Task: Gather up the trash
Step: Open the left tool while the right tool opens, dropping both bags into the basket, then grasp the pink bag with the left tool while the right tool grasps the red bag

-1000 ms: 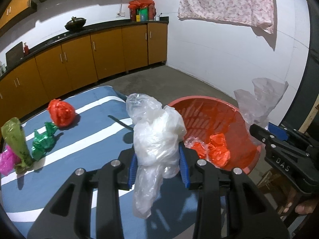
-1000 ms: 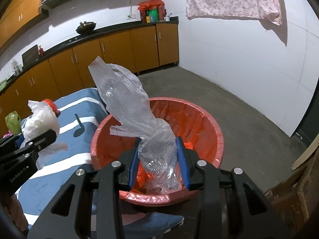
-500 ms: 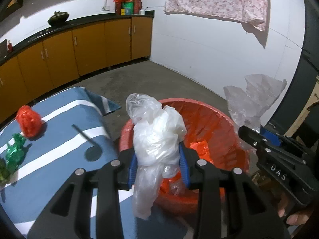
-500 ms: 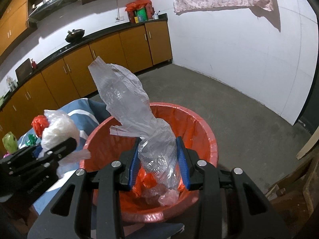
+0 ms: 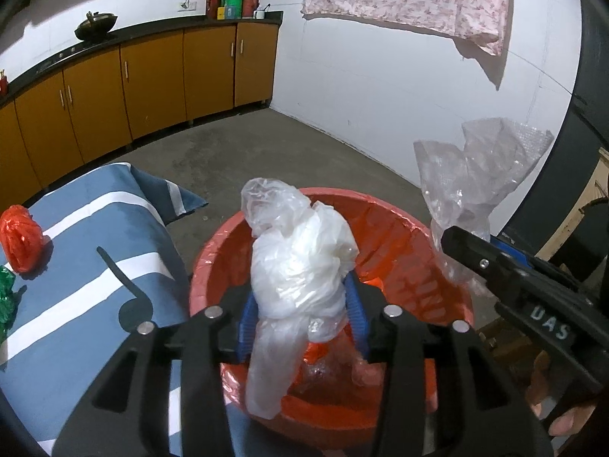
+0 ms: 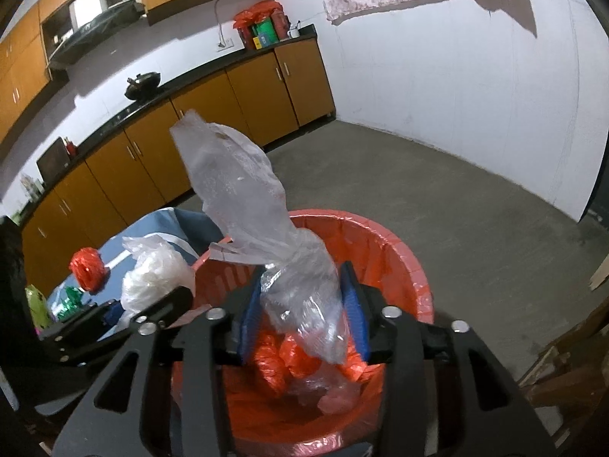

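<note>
On the far left of the left wrist view, one green crumpled wrapper (image 5: pixel 5 301) and one red plastic bag ball (image 5: pixel 19 237) are seen lying on the blue cloth with white stripes (image 5: pixel 76 278), close to each other but apart. Further right, one red basin (image 5: pixel 418 266), lined with red plastic, is set just beside the cloth's edge. Above its near rim the left gripper (image 5: pixel 300 320) is held, its two blue pads clamped on one white plastic bag (image 5: pixel 300 266), whose tail hangs down below the jaws. At the right edge the right gripper (image 5: pixel 479 255) is seen from the side, with one clear bubble-wrap bag (image 5: pixel 475 175) standing up from it.

In the right wrist view, one yellow-green bag (image 6: pixel 36 301) and the green wrapper (image 6: pixel 70 295) lie at the far left on the cloth (image 6: pixel 114 251), then the red ball (image 6: pixel 86 269). The white bag (image 6: pixel 156 274) is held over the basin's left rim. In the middle the clear bag (image 6: pixel 266 228) is gripped between the right gripper's two blue pads (jaws narrowed around its bunched lower part), directly over the basin (image 6: pixel 403 259). Inside the basin, several red crumpled bags (image 6: pixel 281 361) and some clear plastic (image 6: pixel 327 384) are piled; an exact count cannot be made.
</note>
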Demonstrator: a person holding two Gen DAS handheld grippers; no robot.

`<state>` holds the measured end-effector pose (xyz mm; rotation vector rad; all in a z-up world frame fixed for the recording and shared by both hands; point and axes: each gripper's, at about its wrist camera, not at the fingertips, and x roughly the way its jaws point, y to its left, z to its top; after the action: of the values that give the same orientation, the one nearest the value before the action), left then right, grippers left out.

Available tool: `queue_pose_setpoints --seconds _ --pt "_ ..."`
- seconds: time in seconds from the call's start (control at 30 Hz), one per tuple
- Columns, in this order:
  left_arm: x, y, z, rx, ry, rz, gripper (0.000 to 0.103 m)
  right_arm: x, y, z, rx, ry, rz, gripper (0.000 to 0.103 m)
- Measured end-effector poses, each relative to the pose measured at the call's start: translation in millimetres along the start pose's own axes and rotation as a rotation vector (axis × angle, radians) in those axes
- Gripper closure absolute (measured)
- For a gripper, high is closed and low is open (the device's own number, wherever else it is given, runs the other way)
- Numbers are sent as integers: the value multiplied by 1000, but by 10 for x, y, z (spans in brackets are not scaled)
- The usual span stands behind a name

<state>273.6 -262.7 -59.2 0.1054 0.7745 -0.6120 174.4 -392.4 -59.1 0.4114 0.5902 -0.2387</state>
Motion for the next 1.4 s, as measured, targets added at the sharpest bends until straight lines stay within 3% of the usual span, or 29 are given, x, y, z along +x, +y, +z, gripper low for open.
queue_pose_setpoints --seconds 0.37,0.5,0.57,0.67,0.73,1.17,1.4 --pt "7 156 -61 -57 6 -1 40 -58 -34 12 3 -11 -26 50" --pt "-61 233 -97 -76 -1 19 36 -103 -10 3 -11 -17 -51 50" --pt "-118 305 -122 -89 -11 42 29 -124 36 8 -34 -27 -67 49" --pt "-268 476 -195 -109 -31 102 22 -160 138 13 -57 -60 -90 31" --pt "-366 576 -256 -118 -40 134 21 -175 226 5 -73 -72 -87 26" --pt "-1279 1512 -936 -165 -107 447 17 -31 1130 -205 -262 -17 30 25" --pt "-1842 2096 -1322 -249 -140 615 16 223 2048 -386 -411 22 147 25"
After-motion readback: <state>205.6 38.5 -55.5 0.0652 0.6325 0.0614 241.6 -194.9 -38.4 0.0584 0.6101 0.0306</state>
